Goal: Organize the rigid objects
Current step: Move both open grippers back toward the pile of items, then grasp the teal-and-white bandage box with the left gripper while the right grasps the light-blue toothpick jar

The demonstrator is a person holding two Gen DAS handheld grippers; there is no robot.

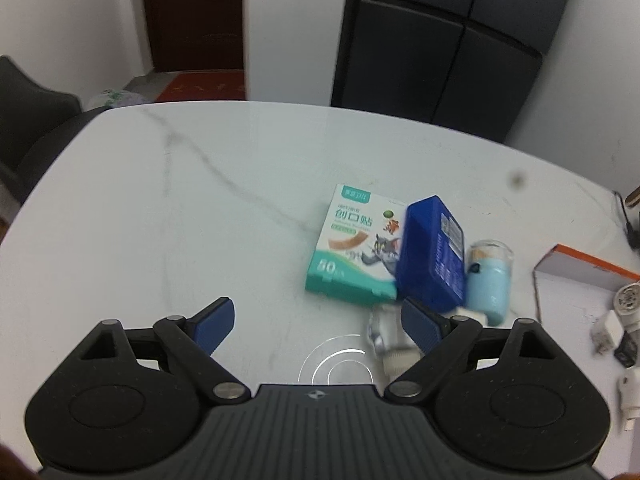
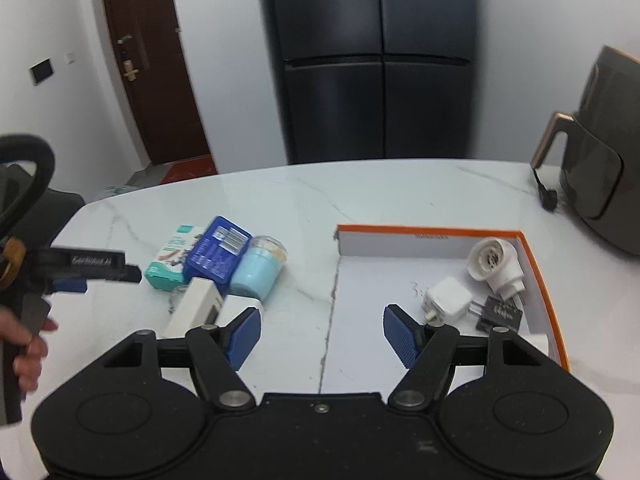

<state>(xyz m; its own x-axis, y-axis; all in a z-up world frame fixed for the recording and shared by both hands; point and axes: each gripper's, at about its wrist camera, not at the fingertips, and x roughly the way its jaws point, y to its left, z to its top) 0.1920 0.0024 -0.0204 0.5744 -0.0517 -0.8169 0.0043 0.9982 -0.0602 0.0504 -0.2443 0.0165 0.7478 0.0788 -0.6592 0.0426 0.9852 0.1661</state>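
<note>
Both spread wide and empty, left hand-held gripper (image 1: 316, 320) and right hand-held gripper (image 2: 322, 330); mid-right of frame on counter (image 1: 180, 220), stiff, light blue case (image 1: 434, 252), probably best pinched across long flat sides.

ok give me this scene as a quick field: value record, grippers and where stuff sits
left gripper: open, holds nothing
right gripper: open, holds nothing
tray: orange-rimmed, on the table
in tray: white plug, white socket adapter, black plug
outside tray: plaster box, blue box, light blue jar, white box
</note>
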